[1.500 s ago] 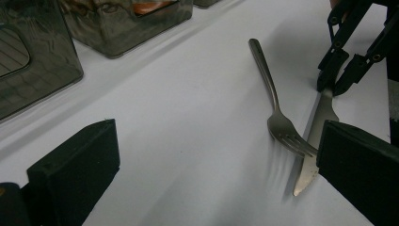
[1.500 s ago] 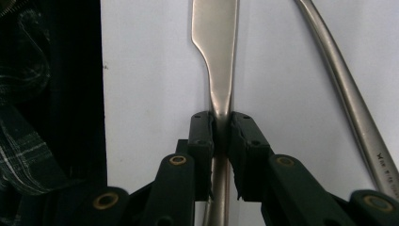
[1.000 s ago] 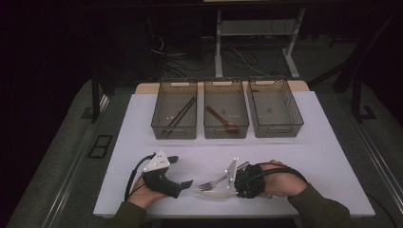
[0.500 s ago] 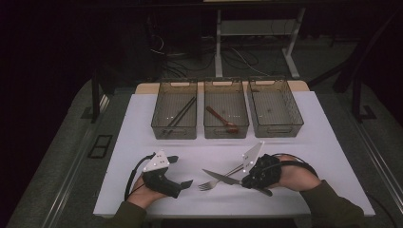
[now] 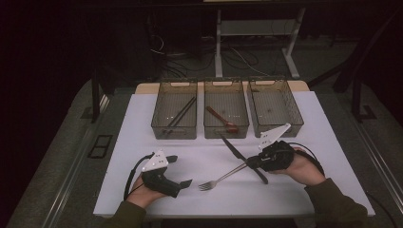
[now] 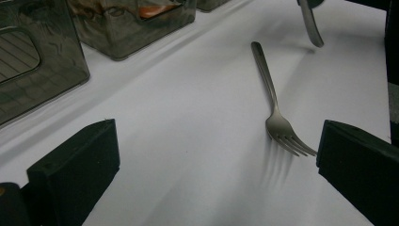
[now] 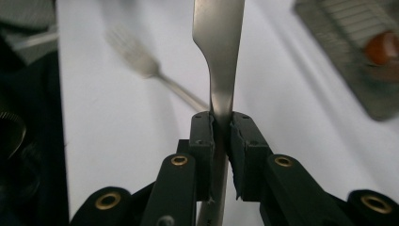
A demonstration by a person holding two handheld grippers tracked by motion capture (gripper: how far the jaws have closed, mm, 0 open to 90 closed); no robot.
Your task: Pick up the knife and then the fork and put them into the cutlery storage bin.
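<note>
My right gripper [image 7: 221, 129] clamped on knife [image 5: 234, 148] at neck | stiff, slick, light; may pivot | left gripper [image 6: 211, 174] spread wide beside fork [image 6: 275, 108]

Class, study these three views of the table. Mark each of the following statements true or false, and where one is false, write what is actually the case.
1. The right gripper is shut on a knife. True.
2. The fork lies in the middle bin. False: it lies on the table; the middle bin holds a spoon.
3. The left gripper is open. True.
4. The right bin holds chopsticks. False: the chopsticks are in the left bin.
</note>
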